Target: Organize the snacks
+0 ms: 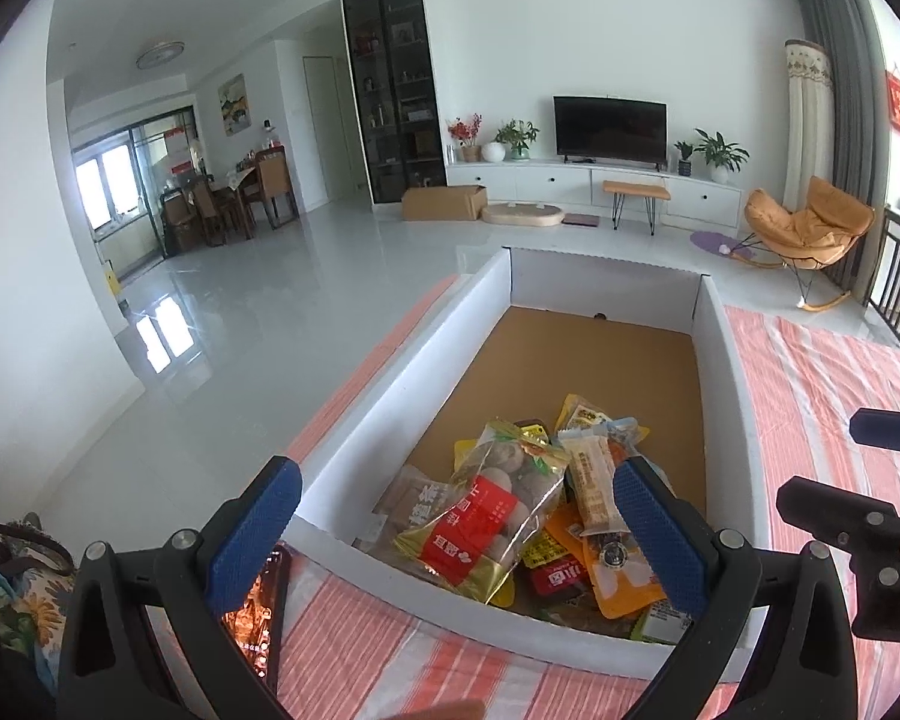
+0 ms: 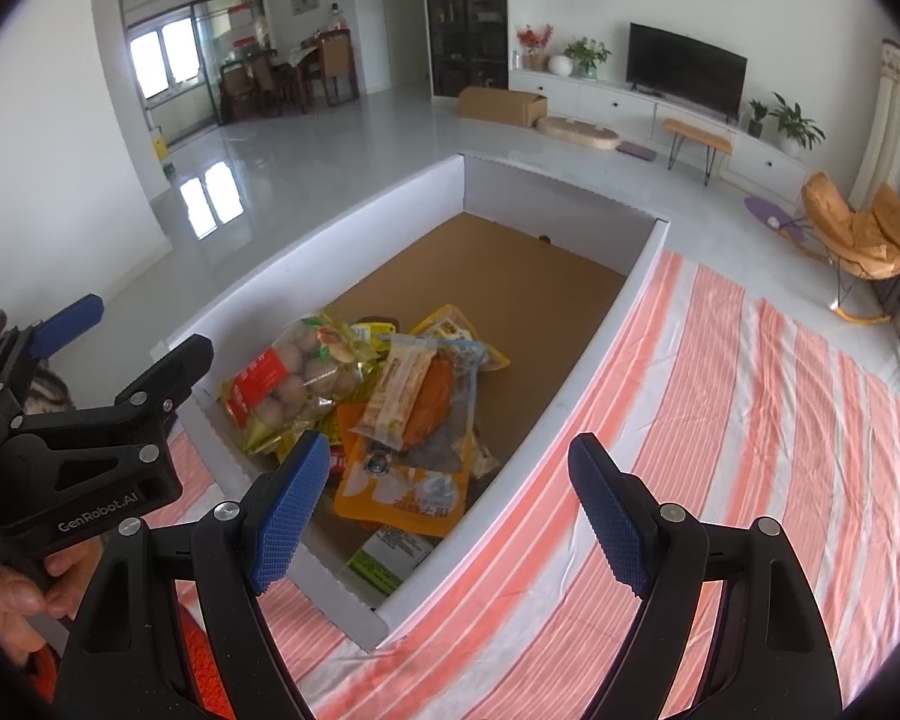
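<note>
A white cardboard box (image 1: 354, 420) with a brown floor stands on the striped cloth; it also shows in the right wrist view (image 2: 330, 264). Several snack packets are piled at its near end: a clear bag with a red label (image 1: 486, 522) (image 2: 282, 384), a pale bar wrapper (image 1: 594, 486) (image 2: 399, 387) and an orange pouch (image 1: 618, 582) (image 2: 402, 486). My left gripper (image 1: 456, 534) is open and empty above the pile's near edge. My right gripper (image 2: 450, 504) is open and empty over the box's near right corner.
An orange-and-white striped cloth (image 2: 720, 420) covers the surface to the right of the box. A phone (image 1: 258, 612) lies by the box's near left corner. The far half of the box floor (image 1: 594, 360) is bare cardboard. Beyond is a tiled living-room floor.
</note>
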Demonstrator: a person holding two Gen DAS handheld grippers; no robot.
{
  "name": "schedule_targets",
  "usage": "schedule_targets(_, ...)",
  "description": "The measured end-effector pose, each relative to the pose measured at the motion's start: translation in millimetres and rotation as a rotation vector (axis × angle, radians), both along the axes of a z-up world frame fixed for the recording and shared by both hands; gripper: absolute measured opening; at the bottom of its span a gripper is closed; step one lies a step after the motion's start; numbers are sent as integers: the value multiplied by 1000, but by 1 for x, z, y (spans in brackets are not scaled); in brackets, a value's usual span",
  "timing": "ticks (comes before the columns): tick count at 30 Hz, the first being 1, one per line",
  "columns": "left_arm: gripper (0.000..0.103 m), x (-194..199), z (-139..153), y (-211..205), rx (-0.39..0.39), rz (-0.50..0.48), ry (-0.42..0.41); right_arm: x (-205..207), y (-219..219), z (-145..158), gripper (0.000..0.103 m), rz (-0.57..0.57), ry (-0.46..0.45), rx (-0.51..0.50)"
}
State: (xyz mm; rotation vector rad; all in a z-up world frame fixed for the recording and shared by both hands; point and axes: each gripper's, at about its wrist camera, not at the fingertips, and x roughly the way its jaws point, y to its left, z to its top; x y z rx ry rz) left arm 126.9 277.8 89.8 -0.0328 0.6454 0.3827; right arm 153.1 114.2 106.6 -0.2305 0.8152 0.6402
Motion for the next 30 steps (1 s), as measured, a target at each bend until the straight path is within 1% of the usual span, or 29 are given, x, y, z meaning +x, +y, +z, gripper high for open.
schedule_targets(5, 103, 2, -2, 5, -40, 1, 26, -3, 5, 2, 84, 8, -3, -8)
schedule_targets(12, 103, 1, -5, 7, -60, -9, 32, -5, 9, 0, 84, 12, -4, -21)
schedule_targets(24, 103, 3, -10, 13, -66, 2, 41, -2, 12, -4, 84, 1, 10, -29)
schedule_targets(28, 103, 1, -12, 16, -105, -6, 27, -1, 13, -5, 84, 0, 12, -30)
schedule_targets(30, 103, 2, -13, 17, -107, 5, 33, -1, 13, -6, 84, 0, 14, -29)
